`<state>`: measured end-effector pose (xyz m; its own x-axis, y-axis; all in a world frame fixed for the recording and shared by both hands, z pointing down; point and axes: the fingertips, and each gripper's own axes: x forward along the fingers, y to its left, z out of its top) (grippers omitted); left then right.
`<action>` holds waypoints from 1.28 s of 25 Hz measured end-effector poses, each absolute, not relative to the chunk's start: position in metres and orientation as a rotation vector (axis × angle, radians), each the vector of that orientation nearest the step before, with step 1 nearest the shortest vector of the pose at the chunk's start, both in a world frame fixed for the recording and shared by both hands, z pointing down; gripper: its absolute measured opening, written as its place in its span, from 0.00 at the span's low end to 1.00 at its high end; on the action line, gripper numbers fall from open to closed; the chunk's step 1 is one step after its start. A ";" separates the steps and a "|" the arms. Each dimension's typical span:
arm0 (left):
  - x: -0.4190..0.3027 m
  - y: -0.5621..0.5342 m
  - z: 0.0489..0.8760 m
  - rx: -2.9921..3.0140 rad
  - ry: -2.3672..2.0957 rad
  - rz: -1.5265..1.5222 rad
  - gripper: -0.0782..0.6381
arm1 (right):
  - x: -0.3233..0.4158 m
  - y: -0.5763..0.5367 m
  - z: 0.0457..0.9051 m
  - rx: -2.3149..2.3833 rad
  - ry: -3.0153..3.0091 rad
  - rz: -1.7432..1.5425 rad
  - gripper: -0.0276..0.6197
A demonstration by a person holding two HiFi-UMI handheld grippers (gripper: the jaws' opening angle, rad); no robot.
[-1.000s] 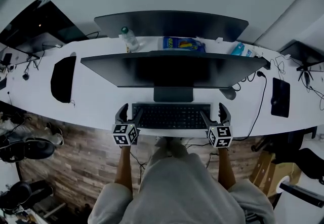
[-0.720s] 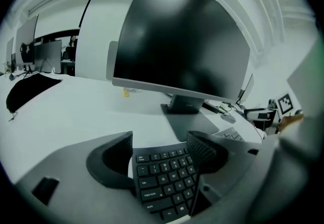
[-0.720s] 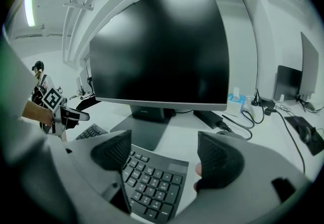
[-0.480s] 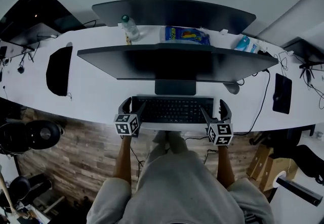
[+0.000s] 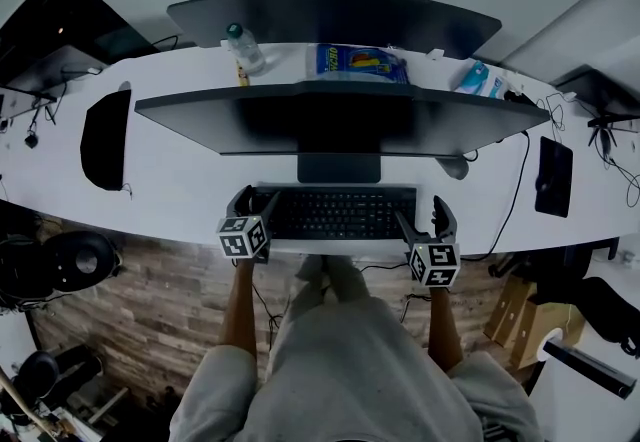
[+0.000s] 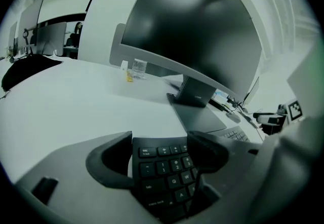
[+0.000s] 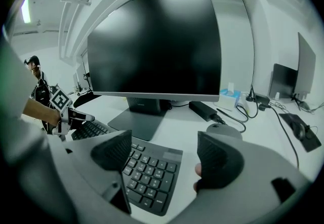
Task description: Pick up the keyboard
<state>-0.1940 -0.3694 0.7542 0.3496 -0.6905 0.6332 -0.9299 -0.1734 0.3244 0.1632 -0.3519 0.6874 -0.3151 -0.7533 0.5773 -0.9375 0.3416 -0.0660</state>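
Observation:
A black keyboard lies on the white desk in front of the monitor stand. My left gripper is at its left end. In the left gripper view the jaws of that gripper stand open, and the keyboard's left corner lies between them. My right gripper is at the right end. In the right gripper view it is open: one jaw hangs over the number keys, the other stands just off the keyboard's right edge.
A wide monitor overhangs the keyboard's far side, its stand just behind the keys. A mouse and a power brick lie to the right. A bottle, a blue packet and a tissue box stand at the back.
The left gripper has moved in from beside the keyboard onto its left end. The right gripper stays at the right end. The head view has shifted a little.

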 end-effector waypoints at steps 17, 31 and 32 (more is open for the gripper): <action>-0.190 -0.366 0.765 1.912 -1.417 0.453 0.56 | 0.160 -0.353 0.695 1.468 -2.161 0.561 0.66; -0.190 -0.365 0.766 1.895 -1.408 0.438 0.56 | 0.157 -0.354 0.711 1.459 -2.155 0.615 0.66; -0.190 -0.365 0.766 1.895 -1.410 0.437 0.56 | 0.157 -0.355 0.714 1.458 -2.152 0.627 0.66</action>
<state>-0.1896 -0.3652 0.7656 0.3431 -0.6826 0.6452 -0.9279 -0.1395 0.3458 0.1572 -0.3545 0.7142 -0.3299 -0.7247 0.6049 -0.9362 0.3333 -0.1114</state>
